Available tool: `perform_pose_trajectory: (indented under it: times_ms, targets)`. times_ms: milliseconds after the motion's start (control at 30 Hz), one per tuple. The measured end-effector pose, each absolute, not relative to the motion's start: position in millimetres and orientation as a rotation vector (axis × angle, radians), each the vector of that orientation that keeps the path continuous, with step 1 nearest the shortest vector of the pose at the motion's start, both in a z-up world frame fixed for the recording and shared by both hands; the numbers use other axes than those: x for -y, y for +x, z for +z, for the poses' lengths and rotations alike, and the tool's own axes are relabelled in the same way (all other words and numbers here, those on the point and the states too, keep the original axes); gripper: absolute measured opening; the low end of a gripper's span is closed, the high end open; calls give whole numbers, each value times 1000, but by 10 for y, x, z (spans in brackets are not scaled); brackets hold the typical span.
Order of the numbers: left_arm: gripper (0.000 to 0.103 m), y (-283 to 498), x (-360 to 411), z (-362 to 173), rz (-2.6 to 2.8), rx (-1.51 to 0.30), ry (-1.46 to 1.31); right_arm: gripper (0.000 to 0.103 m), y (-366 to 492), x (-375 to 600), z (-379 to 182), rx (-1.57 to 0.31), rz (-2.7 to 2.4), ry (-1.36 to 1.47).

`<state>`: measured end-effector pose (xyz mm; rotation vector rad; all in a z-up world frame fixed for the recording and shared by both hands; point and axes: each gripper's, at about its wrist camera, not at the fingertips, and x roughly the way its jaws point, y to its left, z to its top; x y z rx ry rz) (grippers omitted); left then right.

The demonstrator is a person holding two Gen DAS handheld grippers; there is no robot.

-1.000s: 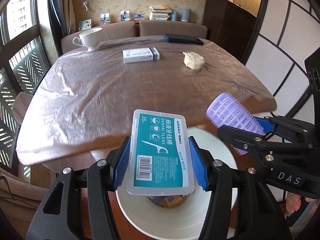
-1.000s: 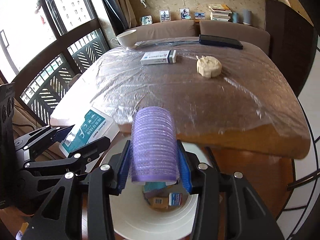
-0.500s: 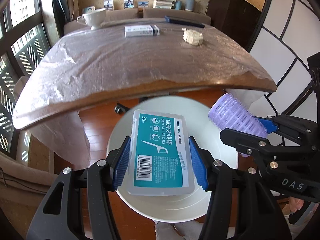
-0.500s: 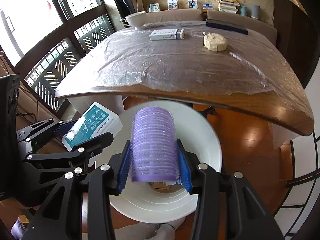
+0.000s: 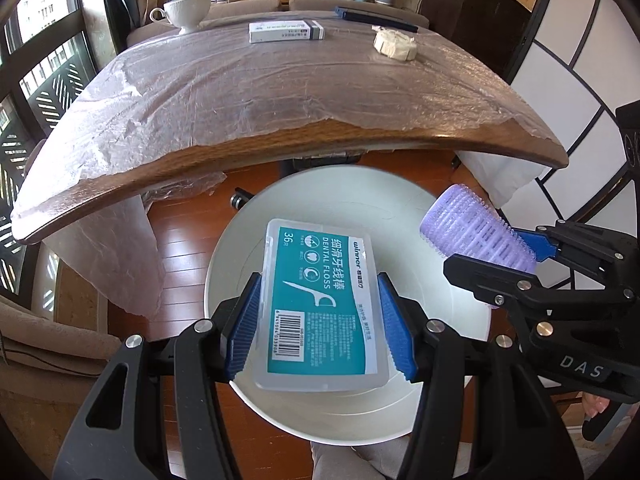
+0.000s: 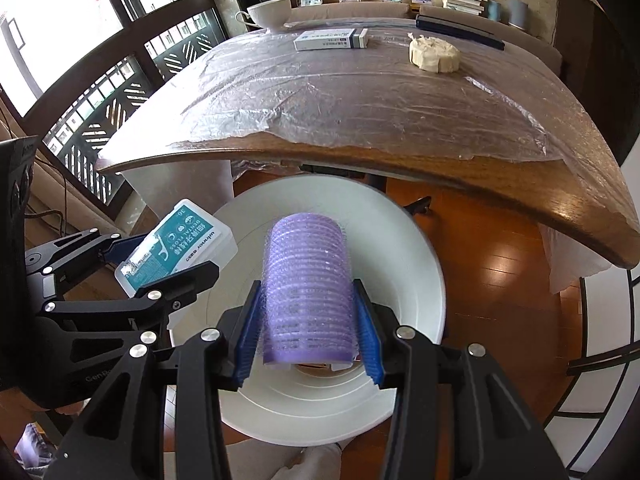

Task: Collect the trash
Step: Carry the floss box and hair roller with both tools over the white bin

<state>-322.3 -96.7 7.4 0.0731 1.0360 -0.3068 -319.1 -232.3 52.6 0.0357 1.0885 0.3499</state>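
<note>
Fingers (image 5: 394, 324) of the left gripper (image 5: 320, 320) are clamping a dental floss box (image 5: 320, 304) by its long sides, and those of the right gripper (image 6: 308, 328) are squeezing a purple hair roller (image 6: 306, 296) across its barrel. Both things are hanging directly over the mouth of a white bin (image 6: 424, 264) that is standing on the wooden floor (image 6: 500, 280) just below the fingers. Deep inside the bin, under the roller, a few small packets are showing, though they are too hidden to name.

Judging by that, part of the collecting is done, and these two pieces are a release away from joining it; neither has been dropped yet.

Beyond the fingers, the worktop (image 5: 360, 148) is lying under a sheet of clear plastic film (image 5: 240, 80). Far across it, well apart from the fingers, a long white carton (image 5: 285, 31) and a pale crumpled wad (image 5: 394, 43) are sitting, and these look like what is left to fetch. Farther still, a white cup (image 5: 188, 11) and a dark flat case (image 5: 376, 19) are resting near the far edge; whether they count as trash I cannot tell.
</note>
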Motion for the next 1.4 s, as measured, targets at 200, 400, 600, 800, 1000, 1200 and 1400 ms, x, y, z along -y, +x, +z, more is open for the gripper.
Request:
perform_pose_trajectory:
  times_ms: [200,400,600,800,1000,1200,1400]
  targets:
    - [57,-3185,963,-20,-303,-1064,80,42,-3149,2330,424,-1113,349,29]
    - [57,-3130,960,-105,-304,-1090,91,42,-3104,2308,338,-1137,341,26]
    - [57,-3088,959,-204,-310,-1116,103,42,-3094,2256,259,-1163,332,20]
    - [57,-3072,956,-298,-316,-1139,116,42,-3071,2189,149,-1192,320,10]
    - [57,-3027,960,-398,-320,-1162,130,42,-3032,2134,28,-1222,307,2]
    - [57,-2975,976,-472,-324,-1187,143,42,-3028,2175,-100,-1251,297,-4]
    - [57,-2933,1005,-522,-324,-1202,151,42,-3009,2205,-169,-1262,295,-5]
